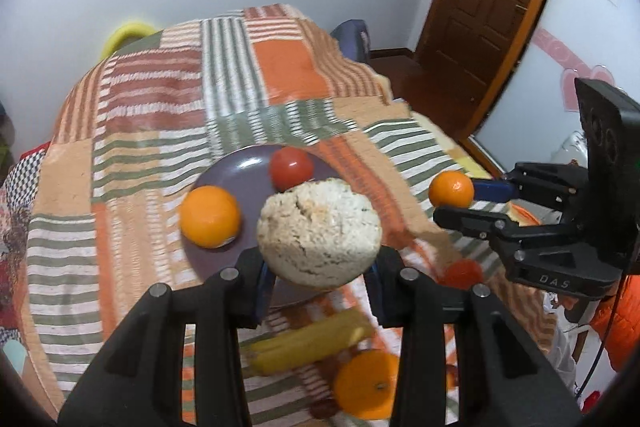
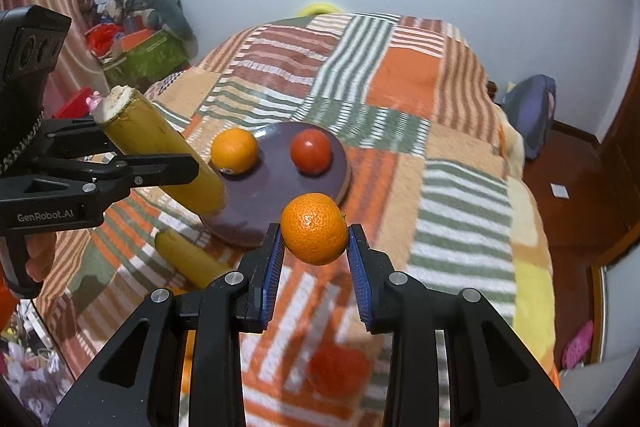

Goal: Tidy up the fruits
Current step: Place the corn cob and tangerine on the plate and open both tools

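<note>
Above the bed's plate [image 2: 280, 203], our right hand-held gripper [image 2: 316, 247] clamps a mandarin [image 2: 315, 228], our left hand-held gripper [image 1: 318, 267] a corn cob [image 1: 319, 231], both poised for placing.

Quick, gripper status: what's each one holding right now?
Left gripper: closed on a yellow corn cob, above the plate.
Right gripper: closed on a mandarin.

Even indoor light, soft shadows, blurred foreground, fisheye bending and dark corners
</note>
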A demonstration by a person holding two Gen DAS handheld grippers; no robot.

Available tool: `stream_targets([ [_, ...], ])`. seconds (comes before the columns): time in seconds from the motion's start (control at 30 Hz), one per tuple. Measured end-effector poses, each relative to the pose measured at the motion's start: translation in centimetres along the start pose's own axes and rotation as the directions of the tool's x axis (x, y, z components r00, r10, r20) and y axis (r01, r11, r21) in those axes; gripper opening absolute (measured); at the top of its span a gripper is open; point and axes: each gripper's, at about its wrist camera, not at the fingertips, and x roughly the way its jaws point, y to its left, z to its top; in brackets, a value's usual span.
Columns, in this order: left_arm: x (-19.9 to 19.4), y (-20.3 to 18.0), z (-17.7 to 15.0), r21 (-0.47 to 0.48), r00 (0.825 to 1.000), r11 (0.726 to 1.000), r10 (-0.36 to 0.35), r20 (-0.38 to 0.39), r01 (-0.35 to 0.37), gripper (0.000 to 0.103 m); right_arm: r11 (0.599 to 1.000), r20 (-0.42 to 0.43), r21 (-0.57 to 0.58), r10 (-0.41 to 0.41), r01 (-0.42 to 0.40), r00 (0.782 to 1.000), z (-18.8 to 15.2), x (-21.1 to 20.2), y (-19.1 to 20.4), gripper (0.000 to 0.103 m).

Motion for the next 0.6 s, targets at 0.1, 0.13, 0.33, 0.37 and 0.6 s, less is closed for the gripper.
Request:
stream_targets([
  [0.1, 1.0, 1.7, -0.6, -0.020, 1.000, 1.000, -0.003, -0.031, 0.002, 0.039, 1.000, -0.015, -0.016, 0.016, -0.016, 1.000, 0.7, 1.6, 0.5, 0.030],
  [0.13, 1.4, 2.0, -0.7, -0.025, 0.999, 1.000, -0.007, -0.043, 0.006, 0.039, 1.000, -0.020, -0.022, 0.020, -0.020, 1.000, 0.9, 2.2, 0.7, 0.030],
  [0.33, 4.0, 3.5, -1.2, -0.032, 0.992, 0.999, -0.044, -0.117, 0.040, 0.038, 0.998, -0.059, -0.049, 0.027, -0.030, 0.998, 1.9, 5.3, 1.0, 0.030],
  [0.37, 4.5, 3.4, -1.1, -0.027, 0.991, 0.999, -0.040, -0.125, 0.037, 0.038, 0.998, -0.068, -0.054, 0.025, -0.029, 0.997, 2.1, 5.9, 0.9, 0.030],
  [0.6, 8.6, 3.4, -0.2, -0.013, 0.985, 0.999, -0.032, -0.172, 0.031, 0.038, 0.996, -0.113, -0.088, 0.015, -0.025, 0.993, 2.9, 8.7, 0.7, 0.030],
])
